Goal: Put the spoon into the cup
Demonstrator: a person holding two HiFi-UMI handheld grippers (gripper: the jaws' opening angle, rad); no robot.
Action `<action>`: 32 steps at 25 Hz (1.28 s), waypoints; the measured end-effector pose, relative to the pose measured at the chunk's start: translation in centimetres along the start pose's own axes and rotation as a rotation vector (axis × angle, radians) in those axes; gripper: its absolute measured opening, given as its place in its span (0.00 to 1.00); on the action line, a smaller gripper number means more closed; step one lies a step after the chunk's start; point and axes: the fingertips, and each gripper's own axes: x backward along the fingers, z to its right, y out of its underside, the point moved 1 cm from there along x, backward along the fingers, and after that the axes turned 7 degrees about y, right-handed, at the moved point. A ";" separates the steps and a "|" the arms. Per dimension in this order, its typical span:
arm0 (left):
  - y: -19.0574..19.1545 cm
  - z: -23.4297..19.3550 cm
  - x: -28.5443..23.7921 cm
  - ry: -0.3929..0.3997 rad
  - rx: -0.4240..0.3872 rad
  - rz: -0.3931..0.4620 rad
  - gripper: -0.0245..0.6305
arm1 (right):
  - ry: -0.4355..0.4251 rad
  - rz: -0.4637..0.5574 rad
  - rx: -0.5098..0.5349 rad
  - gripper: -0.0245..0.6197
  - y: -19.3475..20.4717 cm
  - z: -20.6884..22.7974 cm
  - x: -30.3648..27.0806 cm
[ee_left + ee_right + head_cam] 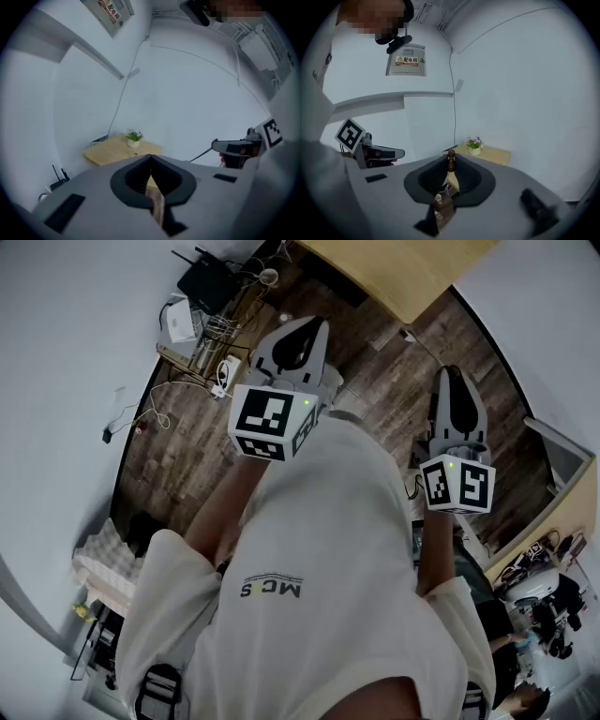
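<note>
The left tongs (pixel 309 329) are matte grey moulded plastic with black padded inner faces. Behind them sits a cube (pixel 272 423) printed with black-and-white square markers. In the left gripper view the left tongs (pixel 150 158) are closed, the two pads meeting in a thin seam with nothing pinched there. Beyond their tips is a pale, smooth-grained wooden surface (pixel 112 151) against a white wall. On it stands a small leafy plant (pixel 134 138) in a round white pot. Below both tongs the head view shows dark wood-plank floor (pixel 187 446) and the person's cream cloth shirt (pixel 319 596).

The right tongs (pixel 452 376) have the same build and the same kind of marker cube (pixel 457 484). In the right gripper view the right tongs (pixel 451 157) are drawn together, with a small glossy dark-brown knobbed piece (pixel 451 164), ball-topped and rounded, gripped at their tips. Whether it is the end of the spoon cannot be told. Ahead of these tongs, a little to their right, lie the same surface (pixel 494 155) and plant (pixel 475 145).
</note>
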 end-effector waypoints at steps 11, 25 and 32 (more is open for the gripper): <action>7.1 15.6 7.0 0.222 -0.100 -0.159 0.05 | 0.105 0.010 -0.052 0.13 7.3 0.1 15.5; 5.7 16.1 7.2 0.193 -0.140 -0.128 0.05 | 0.065 0.100 -0.108 0.13 6.0 0.2 15.7; 4.2 12.7 1.4 0.218 -0.106 -0.143 0.05 | 0.053 0.070 -0.105 0.13 4.7 1.1 9.0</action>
